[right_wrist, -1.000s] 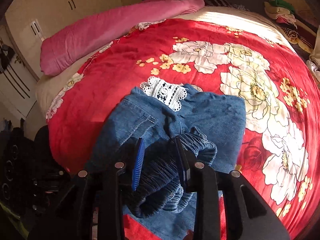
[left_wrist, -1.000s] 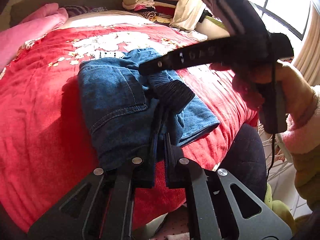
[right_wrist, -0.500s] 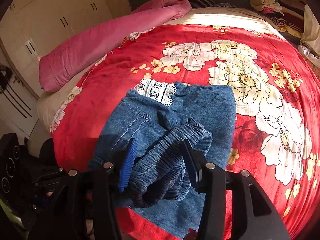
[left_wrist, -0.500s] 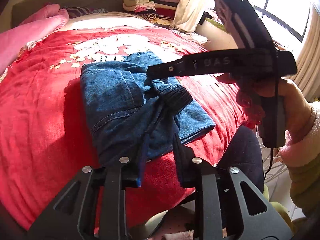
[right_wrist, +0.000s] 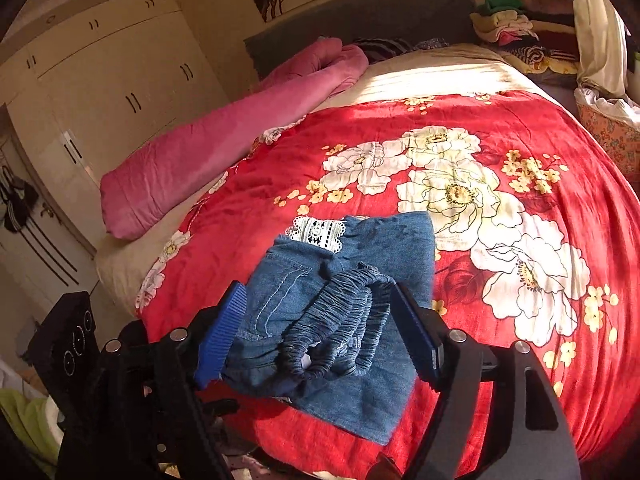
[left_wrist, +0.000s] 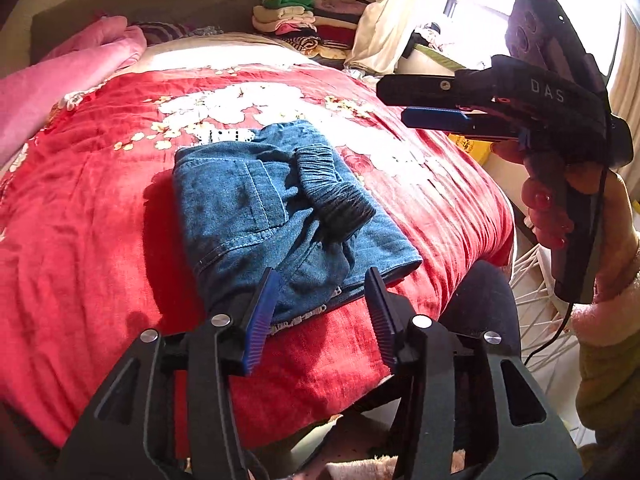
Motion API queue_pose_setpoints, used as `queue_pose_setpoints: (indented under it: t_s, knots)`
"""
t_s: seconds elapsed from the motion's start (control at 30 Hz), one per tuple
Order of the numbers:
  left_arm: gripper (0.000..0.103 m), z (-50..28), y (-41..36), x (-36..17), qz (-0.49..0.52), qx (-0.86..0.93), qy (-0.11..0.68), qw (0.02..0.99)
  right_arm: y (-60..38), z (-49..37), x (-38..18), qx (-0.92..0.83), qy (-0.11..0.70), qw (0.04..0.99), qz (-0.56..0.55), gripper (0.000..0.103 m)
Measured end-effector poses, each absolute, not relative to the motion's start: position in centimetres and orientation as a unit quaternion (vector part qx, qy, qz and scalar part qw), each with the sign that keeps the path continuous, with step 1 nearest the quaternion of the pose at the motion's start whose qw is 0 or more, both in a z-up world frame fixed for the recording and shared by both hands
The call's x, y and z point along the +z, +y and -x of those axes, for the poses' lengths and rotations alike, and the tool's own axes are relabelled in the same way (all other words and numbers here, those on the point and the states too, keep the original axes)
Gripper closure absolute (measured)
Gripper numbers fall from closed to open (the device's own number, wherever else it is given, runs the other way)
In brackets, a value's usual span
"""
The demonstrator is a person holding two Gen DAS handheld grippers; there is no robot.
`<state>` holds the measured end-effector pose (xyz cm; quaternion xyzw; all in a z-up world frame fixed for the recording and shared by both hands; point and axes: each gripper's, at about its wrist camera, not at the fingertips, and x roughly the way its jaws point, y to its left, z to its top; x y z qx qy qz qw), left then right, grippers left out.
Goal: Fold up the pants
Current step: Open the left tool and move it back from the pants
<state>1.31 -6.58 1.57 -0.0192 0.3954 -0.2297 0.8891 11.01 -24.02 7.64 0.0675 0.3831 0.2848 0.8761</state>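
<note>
The blue denim pants [left_wrist: 256, 208] lie folded in a compact bundle on the red floral blanket [left_wrist: 80, 240], with the dark elastic waistband [left_wrist: 332, 188] bunched on top. My left gripper [left_wrist: 320, 292] sits at the bundle's near hem, its jaws opening, and the pads do not press the cloth. My right gripper [left_wrist: 400, 102] hangs in the air to the right above the bed, held by a hand in a pink sleeve. In the right wrist view, its jaws [right_wrist: 316, 300] are opening wide, and the waistband [right_wrist: 340, 320] lies loose below them.
A rolled pink quilt [right_wrist: 224, 152] lies along the bed's left side. Stacked folded clothes [left_wrist: 304, 20] sit at the head of the bed. A cream wardrobe [right_wrist: 100, 80] stands on the left and a bright window [left_wrist: 500, 0] on the right. The blanket's front edge drops off close below the pants.
Both grippers have opened and let go of the denim. The right gripper has lifted up and away to the right. The pants now rest free on the blanket.
</note>
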Motion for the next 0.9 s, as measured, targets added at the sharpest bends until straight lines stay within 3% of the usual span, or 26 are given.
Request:
queue_pose_setpoints:
  t_s: [0.2, 0.3, 0.67, 0.9]
  knots:
    - [0.051, -1.0, -6.2, 2.7, 0.025, -0.215, 0.39, 0.895, -25.4, -9.9, 8.6, 0.273, 0.364, 0.887, -0.072, 0.017]
    - [0.04, -0.9, -5.9, 3.2, 0.029, -0.206, 0.387, 0.898, -25.9, -9.6, 8.8, 0.268, 0.359, 0.891, -0.075, 0.014]
    - [0.012, -1.3, -4.7, 4.2, 0.036, -0.175, 0.378, 0.909, -27.3, -8.6, 8.3, 0.245, 0.354, 0.899, -0.082, 0.01]
    - [0.01, -1.6, -4.0, 4.7, 0.035, -0.16, 0.369, 0.915, -27.4, -8.0, 8.5, 0.232, 0.345, 0.907, -0.066, 0.006]
